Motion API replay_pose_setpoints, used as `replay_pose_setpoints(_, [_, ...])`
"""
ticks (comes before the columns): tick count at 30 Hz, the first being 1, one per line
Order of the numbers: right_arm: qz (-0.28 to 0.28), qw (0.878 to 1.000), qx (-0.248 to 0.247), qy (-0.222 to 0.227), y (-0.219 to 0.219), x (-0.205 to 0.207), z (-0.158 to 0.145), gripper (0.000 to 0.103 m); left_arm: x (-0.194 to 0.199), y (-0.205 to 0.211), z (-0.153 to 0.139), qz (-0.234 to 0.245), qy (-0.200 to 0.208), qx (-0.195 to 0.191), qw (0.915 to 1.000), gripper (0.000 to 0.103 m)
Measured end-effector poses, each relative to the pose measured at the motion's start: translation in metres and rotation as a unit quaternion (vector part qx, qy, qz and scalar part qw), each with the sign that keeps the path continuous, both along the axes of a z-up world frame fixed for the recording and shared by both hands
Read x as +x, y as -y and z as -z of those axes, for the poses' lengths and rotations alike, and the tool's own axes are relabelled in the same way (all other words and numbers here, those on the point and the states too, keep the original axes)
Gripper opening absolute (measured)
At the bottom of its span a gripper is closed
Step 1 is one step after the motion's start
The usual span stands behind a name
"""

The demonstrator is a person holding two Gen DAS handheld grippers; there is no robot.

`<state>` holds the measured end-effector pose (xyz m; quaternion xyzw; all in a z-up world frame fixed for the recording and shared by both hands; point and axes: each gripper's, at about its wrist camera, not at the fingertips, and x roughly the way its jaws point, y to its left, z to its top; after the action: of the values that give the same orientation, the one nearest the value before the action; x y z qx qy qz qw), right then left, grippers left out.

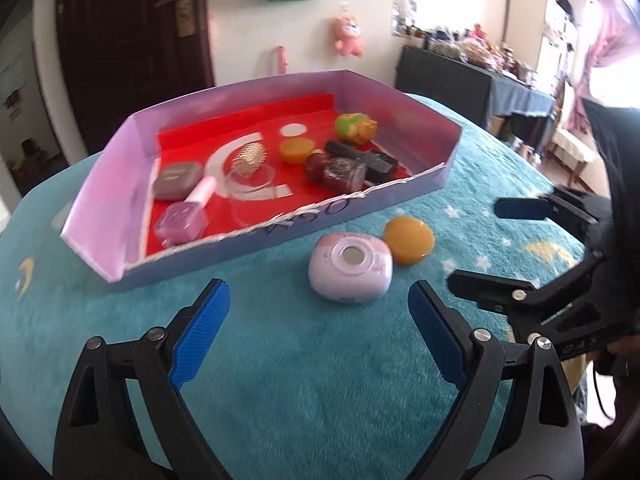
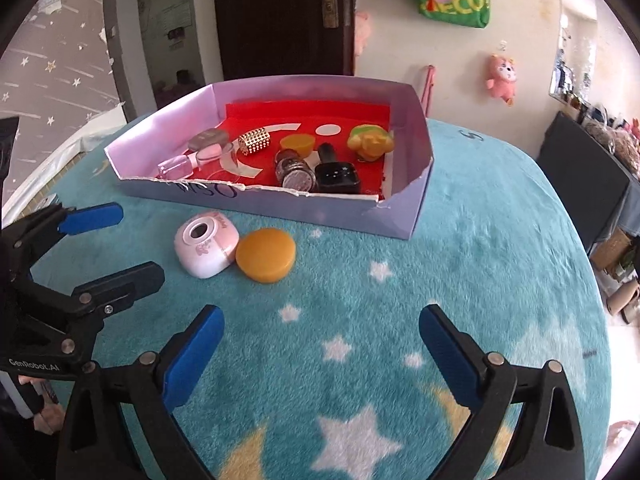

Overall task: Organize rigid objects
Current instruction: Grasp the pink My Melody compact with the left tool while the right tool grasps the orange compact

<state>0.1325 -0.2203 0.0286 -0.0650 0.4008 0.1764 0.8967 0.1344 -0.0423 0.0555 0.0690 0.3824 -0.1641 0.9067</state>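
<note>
A lilac cardboard box (image 1: 100, 184) (image 2: 400, 208) with a red floor holds several small items: nail polish bottles, a grey case, a gold mesh roller, an orange cup and a green-yellow toy. In front of it on the teal blanket lie a pale pink rounded case (image 1: 350, 270) (image 2: 206, 248) and an orange disc (image 1: 408, 240) (image 2: 266, 254), side by side. My left gripper (image 1: 320, 328) is open and empty, just short of the pink case; it also shows in the right wrist view (image 2: 116, 244). My right gripper (image 2: 320, 356) is open and empty, nearer than the disc; it also shows in the left wrist view (image 1: 484, 244).
The teal star-patterned blanket (image 2: 460, 280) covers a round table. A dark door (image 2: 280, 12) stands behind the box. A dark cabinet (image 1: 448, 80) and cluttered shelves are at the right. A pink plush toy (image 2: 500, 78) hangs on the wall.
</note>
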Motion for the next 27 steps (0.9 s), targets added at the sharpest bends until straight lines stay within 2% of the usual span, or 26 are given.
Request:
replay_pose_setpoints(5, [-0.059, 0.998, 0.006, -0.025, -0.003, 0.019, 0.001, 0.090, 0.015, 0.005, 0.001, 0.035, -0.028, -0.007, 0.9990, 0.081])
replay_pose_setpoints(9, [-0.097, 0.994, 0.016, -0.042, -0.006, 0.033, 0.004, 0.087, 0.025, 0.009, 0.005, 0.057, -0.050, -0.009, 0.9971, 0.071])
replay_pose_setpoints(12, [-0.120, 0.991, 0.021, -0.055, -0.007, 0.042, 0.006, 0.084, 0.031, 0.011, 0.008, 0.066, -0.060, -0.008, 0.9960, 0.070])
replay_pose_setpoints(15, [-0.141, 0.988, 0.011, -0.058, -0.012, 0.047, 0.008, 0.082, 0.036, 0.013, 0.010, 0.074, -0.070, -0.009, 0.9948, 0.062])
replay_pose_setpoints(19, [-0.161, 0.985, -0.002, -0.057, -0.019, 0.052, 0.010, 0.078, 0.041, 0.014, 0.012, 0.080, -0.077, -0.012, 0.9937, 0.057])
replay_pose_setpoints(22, [-0.175, 0.983, -0.011, -0.051, -0.023, 0.053, 0.009, 0.071, 0.044, 0.013, 0.012, 0.081, -0.078, -0.015, 0.9936, 0.052])
replay_pose_setpoints(25, [-0.180, 0.983, -0.013, -0.045, -0.026, 0.055, 0.010, 0.066, 0.045, 0.010, 0.012, 0.078, -0.077, -0.020, 0.9937, 0.052])
replay_pose_setpoints(27, [-0.187, 0.982, -0.014, -0.039, -0.028, 0.054, 0.010, 0.059, 0.046, 0.009, 0.012, 0.076, -0.077, -0.023, 0.9939, 0.052])
